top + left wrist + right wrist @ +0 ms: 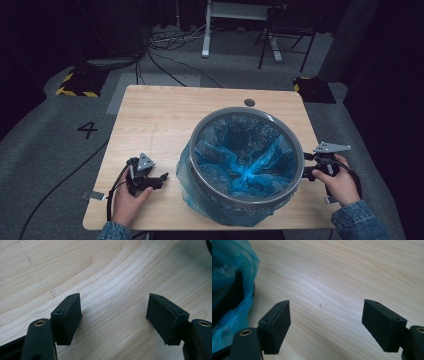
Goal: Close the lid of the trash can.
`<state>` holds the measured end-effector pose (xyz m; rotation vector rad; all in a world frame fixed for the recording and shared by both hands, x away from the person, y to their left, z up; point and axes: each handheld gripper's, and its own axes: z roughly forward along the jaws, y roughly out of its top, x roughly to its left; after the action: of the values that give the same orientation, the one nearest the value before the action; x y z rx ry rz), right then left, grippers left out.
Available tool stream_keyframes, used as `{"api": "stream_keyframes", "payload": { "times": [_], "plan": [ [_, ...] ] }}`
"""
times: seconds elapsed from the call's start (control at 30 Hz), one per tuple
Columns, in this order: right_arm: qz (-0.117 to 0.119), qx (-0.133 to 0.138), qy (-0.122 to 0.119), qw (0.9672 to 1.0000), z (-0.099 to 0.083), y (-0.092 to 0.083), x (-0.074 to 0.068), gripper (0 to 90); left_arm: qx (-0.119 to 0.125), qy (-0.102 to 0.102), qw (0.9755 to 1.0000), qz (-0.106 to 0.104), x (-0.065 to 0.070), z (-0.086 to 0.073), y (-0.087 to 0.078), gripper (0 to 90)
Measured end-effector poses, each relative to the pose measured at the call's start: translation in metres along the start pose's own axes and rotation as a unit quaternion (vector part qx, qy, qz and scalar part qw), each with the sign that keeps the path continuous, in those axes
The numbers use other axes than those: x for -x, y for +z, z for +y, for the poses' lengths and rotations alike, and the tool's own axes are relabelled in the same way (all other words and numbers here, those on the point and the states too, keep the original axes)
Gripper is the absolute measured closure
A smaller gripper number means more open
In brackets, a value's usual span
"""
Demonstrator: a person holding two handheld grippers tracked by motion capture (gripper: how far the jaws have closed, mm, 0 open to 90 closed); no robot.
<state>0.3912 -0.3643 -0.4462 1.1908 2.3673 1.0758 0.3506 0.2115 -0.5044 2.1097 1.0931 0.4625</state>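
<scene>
- High view: fixed above the person's side, looking forward and down on the whole table (150, 115).
- Left gripper view: close over bare tabletop (107, 272), looking along its own jaws.
- Right gripper view: equally close; shares the blue bin liner (229, 290) with the high view (liner (245, 160)).

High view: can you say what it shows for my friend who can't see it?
A round grey bin lined with a crinkly blue plastic bag stands on a light wooden table. A person's hands hold a black two-jaw gripper on each side of it, the left gripper and the right gripper, both open and holding nothing.
</scene>
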Motion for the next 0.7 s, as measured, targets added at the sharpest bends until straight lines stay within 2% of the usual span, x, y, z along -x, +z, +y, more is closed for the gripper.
{"api": "stream_keyframes", "payload": {
  "times": [0.47, 0.6, 0.7],
  "plan": [
    [-0.025, -0.02, 0.015, 0.9994, -0.035, 0.023, 0.004, 21.3, 0.0, 0.0, 1.0, 0.0, 0.0, 0.0, 0.0, 28.1],
    [-0.029, -0.016, 0.02, 0.9993, -0.044, 0.028, 0.004, 20.4, 0.0, 0.0, 1.0, 0.0, 0.0, 0.0, 0.0, 28.1],
    [-0.037, 0.001, 0.016, 0.9992, -0.048, 0.029, 0.003, 19.9, 0.0, 0.0, 1.0, 0.0, 0.0, 0.0, 0.0, 28.1]
  ]
}}
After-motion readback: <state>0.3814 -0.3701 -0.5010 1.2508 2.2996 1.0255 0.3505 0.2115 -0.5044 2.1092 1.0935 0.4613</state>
